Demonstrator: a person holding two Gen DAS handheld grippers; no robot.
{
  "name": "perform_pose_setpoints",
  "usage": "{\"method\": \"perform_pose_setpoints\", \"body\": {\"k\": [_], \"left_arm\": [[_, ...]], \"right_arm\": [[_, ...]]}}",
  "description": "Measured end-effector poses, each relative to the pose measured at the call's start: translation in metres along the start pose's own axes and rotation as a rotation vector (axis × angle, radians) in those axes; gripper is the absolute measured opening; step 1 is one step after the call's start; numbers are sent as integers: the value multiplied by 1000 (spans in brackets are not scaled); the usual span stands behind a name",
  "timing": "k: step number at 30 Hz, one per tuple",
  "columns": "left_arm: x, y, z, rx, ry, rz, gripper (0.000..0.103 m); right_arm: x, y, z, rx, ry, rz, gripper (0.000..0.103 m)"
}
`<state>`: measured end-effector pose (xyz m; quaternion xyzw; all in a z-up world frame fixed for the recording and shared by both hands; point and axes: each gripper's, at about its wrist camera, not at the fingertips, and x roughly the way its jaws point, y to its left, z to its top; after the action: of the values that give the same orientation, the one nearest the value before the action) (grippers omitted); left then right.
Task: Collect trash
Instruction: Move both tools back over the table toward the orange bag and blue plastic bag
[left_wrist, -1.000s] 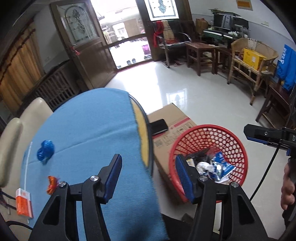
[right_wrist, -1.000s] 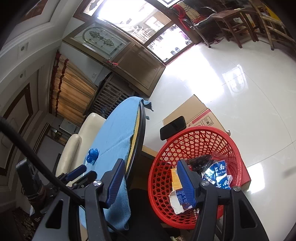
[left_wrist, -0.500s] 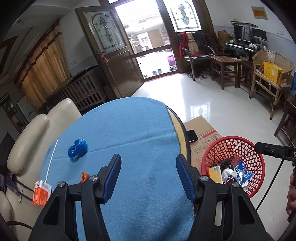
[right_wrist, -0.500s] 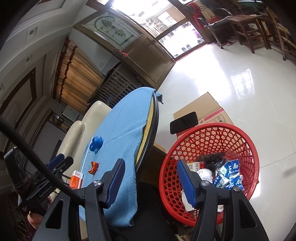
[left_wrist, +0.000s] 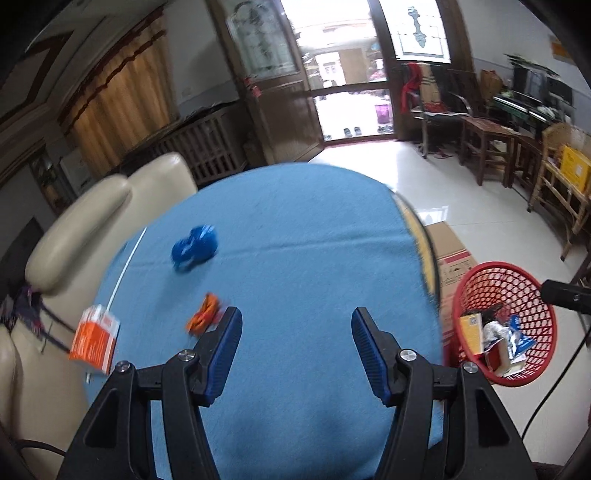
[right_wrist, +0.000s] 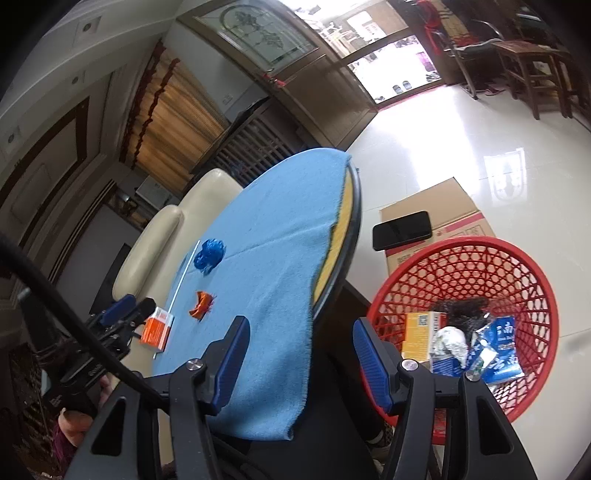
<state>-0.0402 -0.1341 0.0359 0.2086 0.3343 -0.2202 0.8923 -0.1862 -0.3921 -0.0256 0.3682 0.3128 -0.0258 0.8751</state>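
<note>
Left wrist view: left hand-held gripper (left_wrist: 296, 343) hovers wide and empty over the surface (left_wrist: 314, 266), like the right hand-held gripper (right_wrist: 299, 349). Partly done: several pieces fill the red basket (right_wrist: 532, 280); three remain, a blue wad (left_wrist: 195, 248), orange wrapper (left_wrist: 205, 313) and orange carton (left_wrist: 95, 339).

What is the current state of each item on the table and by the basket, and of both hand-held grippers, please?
Left hand-held gripper: open, empty.
Right hand-held gripper: open, empty.
Blue wrapper: crumpled, on the blue cloth.
Orange wrapper: crumpled, on the cloth.
Orange carton: at the table edge.
Red basket: upright, holding trash.
Phone: flat on the cardboard box.
</note>
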Motion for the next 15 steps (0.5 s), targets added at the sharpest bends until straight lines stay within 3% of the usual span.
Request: {"method": "perform_pose_setpoints", "body": {"k": [4,11,15], "left_arm": [[11,48,-24,-109,47,71,62],[4,117,-53,-243,43,174,62],[9,140,-67,-293,68,190,63]], "right_arm": [[12,16,-4,-39,30,4,62],[32,46,-10,-97,76,8,62],[48,69,-12,-144,103,17,62]]}}
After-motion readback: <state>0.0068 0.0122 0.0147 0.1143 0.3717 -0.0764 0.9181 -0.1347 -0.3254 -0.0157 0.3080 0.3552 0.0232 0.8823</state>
